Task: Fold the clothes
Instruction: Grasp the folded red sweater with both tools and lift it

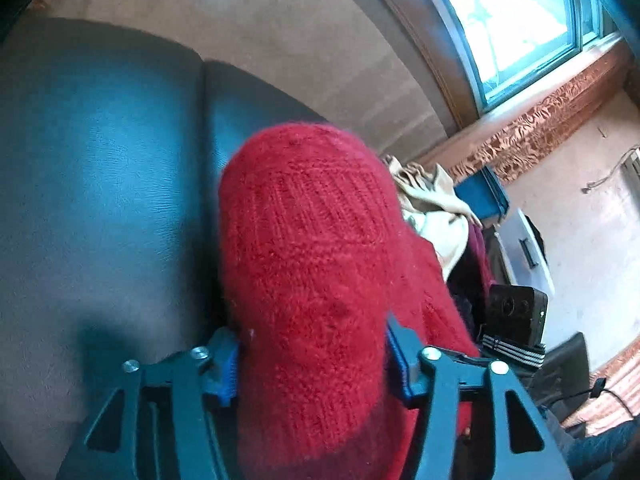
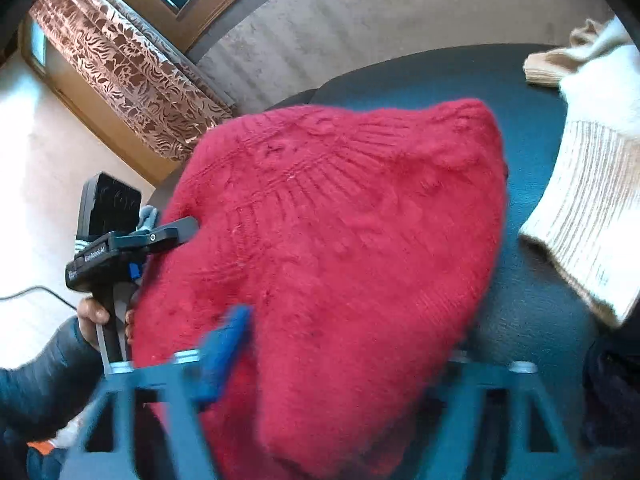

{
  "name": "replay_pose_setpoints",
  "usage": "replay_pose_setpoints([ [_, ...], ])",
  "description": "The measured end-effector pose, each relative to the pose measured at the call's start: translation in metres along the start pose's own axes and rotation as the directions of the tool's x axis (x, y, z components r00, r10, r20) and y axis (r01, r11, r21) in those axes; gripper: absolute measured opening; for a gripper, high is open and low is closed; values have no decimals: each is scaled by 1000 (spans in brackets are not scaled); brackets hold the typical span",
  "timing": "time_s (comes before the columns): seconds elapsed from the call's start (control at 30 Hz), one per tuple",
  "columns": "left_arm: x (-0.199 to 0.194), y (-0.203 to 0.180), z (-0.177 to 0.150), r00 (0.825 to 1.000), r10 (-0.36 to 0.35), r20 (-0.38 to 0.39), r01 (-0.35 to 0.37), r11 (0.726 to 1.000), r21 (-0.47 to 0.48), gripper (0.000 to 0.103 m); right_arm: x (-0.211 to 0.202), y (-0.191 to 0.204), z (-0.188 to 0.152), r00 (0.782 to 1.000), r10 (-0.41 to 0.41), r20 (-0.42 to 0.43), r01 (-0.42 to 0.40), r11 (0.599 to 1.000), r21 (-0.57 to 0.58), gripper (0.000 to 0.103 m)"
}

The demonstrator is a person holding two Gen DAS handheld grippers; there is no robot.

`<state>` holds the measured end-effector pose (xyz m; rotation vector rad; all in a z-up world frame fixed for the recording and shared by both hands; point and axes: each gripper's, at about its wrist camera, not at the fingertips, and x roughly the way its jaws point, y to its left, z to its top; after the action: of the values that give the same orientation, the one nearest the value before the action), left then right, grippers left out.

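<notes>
A: Dark leather sofa seat [image 2: 532, 152] carries the fluffy red knitted sweater [image 2: 340, 240], bunched up between both tools.

B: Left gripper [image 1: 312, 364] pinches its thick fold; right gripper [image 2: 340, 344] straddles it, grip unclear. Fuzzy bulk may slip free, collapsing onto the cream ribbed knit [image 2: 580, 220]

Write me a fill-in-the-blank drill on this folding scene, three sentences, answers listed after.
1. The knitted sweater bunched between both grippers is ____ in colour.
2. The sweater lies over a dark ____ cushion, the only surface beneath it.
3. On the right side of the right wrist view, a ____ ribbed knit garment lies on the cushion.

The left gripper and the right gripper each have fabric between their fingers.

Missing words: red; sofa; cream
</notes>
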<state>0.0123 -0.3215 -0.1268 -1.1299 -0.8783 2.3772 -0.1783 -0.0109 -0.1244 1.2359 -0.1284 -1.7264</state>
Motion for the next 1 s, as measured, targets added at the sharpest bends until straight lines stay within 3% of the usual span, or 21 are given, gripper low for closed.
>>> replay_pose_setpoints([
  [0.2, -80, -3, -24, 984, 39, 176, -34, 999, -29, 49, 27, 37, -1, 991, 127, -38, -127, 992, -17, 40],
  [0.27, -125, 5, -32, 961, 84, 265, -72, 996, -53, 49, 45, 67, 6, 982, 178, -62, -181, 982, -57, 40],
  [0.33, -173, 13, -40, 924, 137, 356, -114, 990, -84, 49, 63, 98, 15, 970, 226, -90, -234, 967, -100, 40],
  [0.43, -246, 26, -51, 849, 215, 482, -170, 976, -136, 48, 95, 159, 32, 945, 291, -146, -316, 928, -195, 40],
  [0.57, -341, 46, -64, 717, 318, 620, -230, 948, -221, 48, 141, 272, 65, 901, 364, -235, -428, 829, -359, 40],
  [0.63, -385, 61, -66, 648, 374, 663, -254, 927, -275, 48, 165, 329, 81, 881, 383, -278, -470, 770, -431, 40],
  [0.77, -447, 95, -59, 546, 465, 696, -286, 885, -367, 49, 218, 423, 104, 856, 389, -341, -516, 697, -499, 40],
  [0.83, -466, 124, -54, 529, 502, 684, -285, 865, -414, 49, 247, 460, 111, 849, 384, -364, -527, 679, -512, 40],
  [0.9, -475, 164, -50, 532, 548, 646, -267, 832, -485, 49, 283, 484, 114, 853, 346, -390, -514, 687, -514, 40],
  [0.97, -472, 221, -54, 556, 624, 549, -229, 750, -620, 49, 318, 495, 114, 859, 302, -414, -493, 706, -508, 43],
  [1.0, -467, 248, -59, 583, 647, 491, -207, 703, -681, 49, 340, 493, 109, 865, 247, -437, -464, 728, -505, 44],
])
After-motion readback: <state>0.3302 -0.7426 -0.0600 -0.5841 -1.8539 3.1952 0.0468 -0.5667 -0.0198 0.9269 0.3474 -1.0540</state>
